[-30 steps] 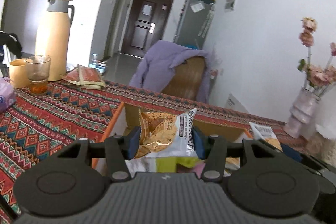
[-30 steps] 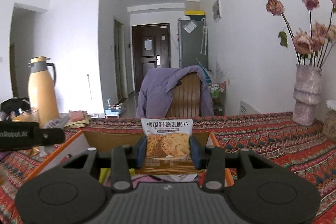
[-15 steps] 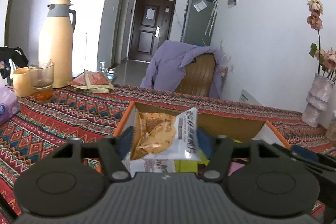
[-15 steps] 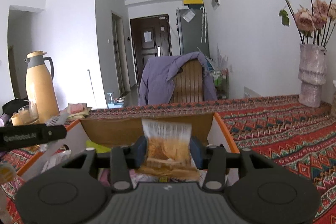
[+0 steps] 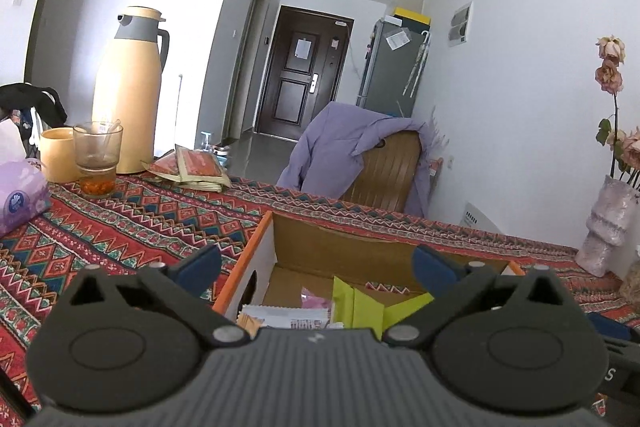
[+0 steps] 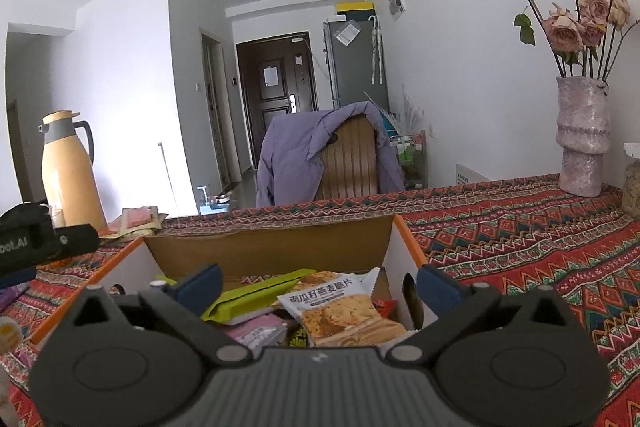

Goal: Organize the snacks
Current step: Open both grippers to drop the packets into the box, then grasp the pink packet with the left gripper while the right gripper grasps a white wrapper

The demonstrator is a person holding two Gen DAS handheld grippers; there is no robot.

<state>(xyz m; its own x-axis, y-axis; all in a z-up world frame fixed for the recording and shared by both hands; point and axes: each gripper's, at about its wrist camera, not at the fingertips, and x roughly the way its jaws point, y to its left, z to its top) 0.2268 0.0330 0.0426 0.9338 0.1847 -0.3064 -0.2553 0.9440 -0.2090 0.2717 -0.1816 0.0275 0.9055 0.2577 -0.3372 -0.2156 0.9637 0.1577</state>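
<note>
Snacks were the business here, and the nearest one, a pumpkin-seed oat crisp packet (image 6: pixel 340 311), lay flat in the cardboard box (image 6: pixel 272 247), on top of the green packet (image 6: pixel 256 295) and pink wrappers beside it. The right gripper (image 6: pixel 320 283) hung just above the box's near edge; its jaws had just been opening and stood wide apart, with the packet lying loose below them and neither pad touching it. The left gripper (image 5: pixel 316 267) stood over the same box (image 5: pixel 344 251) from the other side, its jaws likewise just opened and spread wide, nothing between them, with green and pink packets (image 5: pixel 360 307) lying below.

Both releases looked complete, so the step in hand was, by my judgement, a clean withdrawal. Done well, each gripper would lift straight up out of the box before swinging aside, jaws kept wide so no pad snagged a crinkly wrapper or caught the orange-edged box wall.

Beyond the box on the counter (image 5: pixel 132 219), red sachets (image 5: pixel 192 167) lay near the thermos (image 5: pixel 128 91); whether they counted as snacks to collect I could not tell.
</note>
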